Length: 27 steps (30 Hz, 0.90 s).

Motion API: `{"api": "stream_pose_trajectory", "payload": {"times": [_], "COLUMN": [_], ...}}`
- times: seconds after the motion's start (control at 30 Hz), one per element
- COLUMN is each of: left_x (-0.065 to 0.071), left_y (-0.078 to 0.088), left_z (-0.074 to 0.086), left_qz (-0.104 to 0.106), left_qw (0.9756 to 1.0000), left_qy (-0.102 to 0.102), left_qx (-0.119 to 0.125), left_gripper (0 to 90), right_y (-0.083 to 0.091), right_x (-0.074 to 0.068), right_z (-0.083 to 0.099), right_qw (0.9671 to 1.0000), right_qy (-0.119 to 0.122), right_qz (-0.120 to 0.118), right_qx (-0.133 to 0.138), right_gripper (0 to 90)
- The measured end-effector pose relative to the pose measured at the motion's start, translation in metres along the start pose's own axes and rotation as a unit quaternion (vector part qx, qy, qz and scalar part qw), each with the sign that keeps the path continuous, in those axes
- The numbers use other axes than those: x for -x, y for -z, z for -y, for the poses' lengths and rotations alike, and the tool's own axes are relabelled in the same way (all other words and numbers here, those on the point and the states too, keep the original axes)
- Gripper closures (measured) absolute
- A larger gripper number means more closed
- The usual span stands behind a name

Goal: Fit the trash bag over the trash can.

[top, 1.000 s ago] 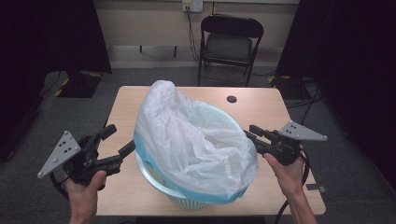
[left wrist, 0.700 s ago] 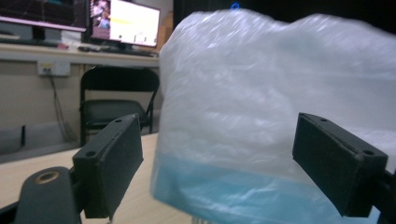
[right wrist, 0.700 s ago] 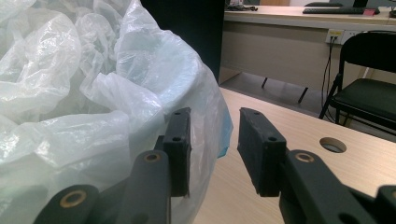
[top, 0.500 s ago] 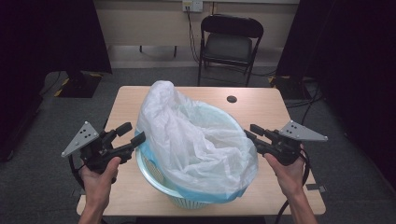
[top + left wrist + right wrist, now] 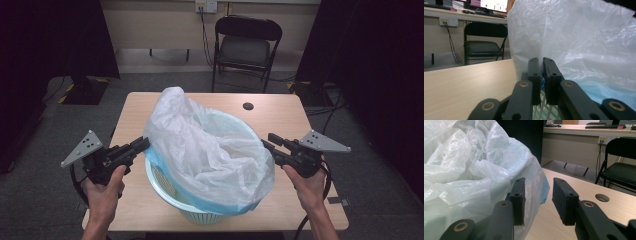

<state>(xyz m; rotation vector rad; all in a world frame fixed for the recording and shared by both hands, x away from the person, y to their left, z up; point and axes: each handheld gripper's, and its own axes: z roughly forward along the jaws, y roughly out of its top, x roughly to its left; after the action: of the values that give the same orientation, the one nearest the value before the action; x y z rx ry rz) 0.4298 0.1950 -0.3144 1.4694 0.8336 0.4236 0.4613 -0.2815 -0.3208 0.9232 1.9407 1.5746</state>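
In the high view, the left gripper [image 5: 141, 145] sits against the near-left edge of the white plastic bag [image 5: 200, 145] that lines the pale basket [image 5: 165, 182] on the wooden table [image 5: 280, 115]; a second ago it was held out to the left, clear of the bag, with its jaws spread, and they have just been closing, so they now meet right at the film where it drapes over the basket's rim. The right gripper [image 5: 266, 142] has kept its place at the bag's far-right side, its tips touching or just beside the plastic. In the left gripper view, the left gripper [image 5: 541, 61] has its two black jaws drawn nearly together with only a thin slit between them, and a fold of the bag [image 5: 579, 45] runs down into that slit, so it appears to have pinched the film; the basket's lattice shows just beneath the jaws. In the right gripper view, the right gripper [image 5: 539, 182] stands partly open: its left jaw lies against the bulging bag [image 5: 474, 170], while its right jaw hangs over bare table [image 5: 564, 225], with nothing pressed between them. My judgement is that one side of the liner is now secured, so the other side still needs a grip before the bag can be pulled out over the rim or lifted.
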Motion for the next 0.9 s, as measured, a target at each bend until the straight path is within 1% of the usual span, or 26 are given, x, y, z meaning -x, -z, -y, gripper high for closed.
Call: {"api": "stream_pose_trajectory", "payload": {"times": [0.1, 0.2, 0.33, 0.37, 0.43, 0.47, 0.53, 0.57, 0.6, 0.63, 0.67, 0.7, 0.73, 0.77, 0.8, 0.83, 0.87, 0.9], "left_x": [0.0, 0.001, 0.008, 0.009, 0.014, 0.016, 0.019, 0.019, 0.023, 0.023, 0.029, 0.032, 0.035, 0.035, 0.039, 0.039, 0.04, 0.04], "left_y": [0.008, 0.017, 0.029, 0.032, 0.038, 0.04, 0.048, 0.048, 0.053, 0.053, 0.057, 0.059, 0.06, 0.06, 0.061, 0.061, 0.062, 0.062], "left_z": [0.003, 0.005, 0.009, 0.01, 0.014, 0.017, 0.024, 0.024, 0.025, 0.025, 0.025, 0.026, 0.027, 0.027, 0.032, 0.032, 0.038, 0.041], "left_qz": [0.007, 0.016, 0.021, 0.024, 0.023, 0.025, 0.039, 0.039, 0.049, 0.049, 0.064, 0.069, 0.066, 0.066, 0.066, 0.066, 0.07, 0.067], "left_qw": [1.0, 0.9998, 0.9997, 0.9997, 0.9997, 0.9996, 0.9992, 0.9992, 0.9988, 0.9988, 0.9979, 0.9976, 0.9976, 0.9976, 0.9974, 0.9974, 0.997, 0.9969], "left_qy": [0.003, 0.01, 0.0, -0.003, -0.012, -0.012, -0.003, -0.003, -0.001, -0.001, -0.002, -0.008, -0.017, -0.017, -0.024, -0.024, -0.024, -0.031], "left_qx": [0.004, 0.011, 0.009, 0.008, 0.003, 0.0, 0.0, 0.0, 0.004, 0.004, 0.005, 0.003, -0.003, -0.003, -0.013, -0.013, -0.021, -0.026], "left_gripper": [87.0, 87.1, 87.1, 87.1, 87.2, 87.2, 87.3, 87.3, 87.4, 87.4, 87.4, 87.4, 87.4, 87.4, 87.4, 87.4, 87.4, 87.4], "right_y": [0.001, 0.002, 0.003, 0.003, 0.004, 0.005, 0.006, 0.007, 0.008, 0.008, 0.01, 0.011, 0.012, 0.013, 0.014, 0.014, 0.014, 0.015], "right_x": [-0.002, -0.004, -0.005, -0.005, -0.006, -0.006, -0.008, -0.008, -0.009, -0.009, -0.01, -0.011, -0.012, -0.013, -0.014, -0.014, -0.014, -0.015], "right_z": [-0.001, -0.001, -0.001, 0.0, 0.001, 0.002, 0.003, 0.003, 0.003, 0.003, 0.002, 0.002, 0.001, 0.001, 0.002, 0.002, 0.003, 0.004], "right_qw": [1.0, 1.0, 0.9999, 0.9999, 0.9998, 0.9998, 0.9996, 0.9995, 0.9994, 0.9994, 0.9991, 0.9989, 0.9988, 0.9988, 0.9987, 0.9987, 0.9985, 0.9985], "right_qy": [0.001, 0.003, 0.004, 0.003, 0.006, 0.008, 0.008, 0.008, 0.008, 0.008, 0.01, 0.009, 0.012, 0.015, 0.016, 0.016, 0.019, 0.02], "right_qz": [-0.002, -0.003, -0.008, -0.011, -0.017, -0.019, -0.026, -0.028, -0.032, -0.032, -0.04, -0.044, -0.045, -0.044, -0.045, -0.045, -0.049, -0.05], "right_qx": [0.003, 0.005, 0.006, 0.005, 0.004, 0.003, 0.004, 0.006, 0.008, 0.008, 0.012, 0.014, 0.015, 0.016, 0.014, 0.014, 0.012, 0.01], "right_gripper": [63.0, 63.4, 66.1, 68.1, 72.6, 74.4, 80.1, 82.4, 84.7, 84.7, 88.7, 90.0, 90.0, 90.0, 90.0, 90.0, 90.0, 90.0]}}
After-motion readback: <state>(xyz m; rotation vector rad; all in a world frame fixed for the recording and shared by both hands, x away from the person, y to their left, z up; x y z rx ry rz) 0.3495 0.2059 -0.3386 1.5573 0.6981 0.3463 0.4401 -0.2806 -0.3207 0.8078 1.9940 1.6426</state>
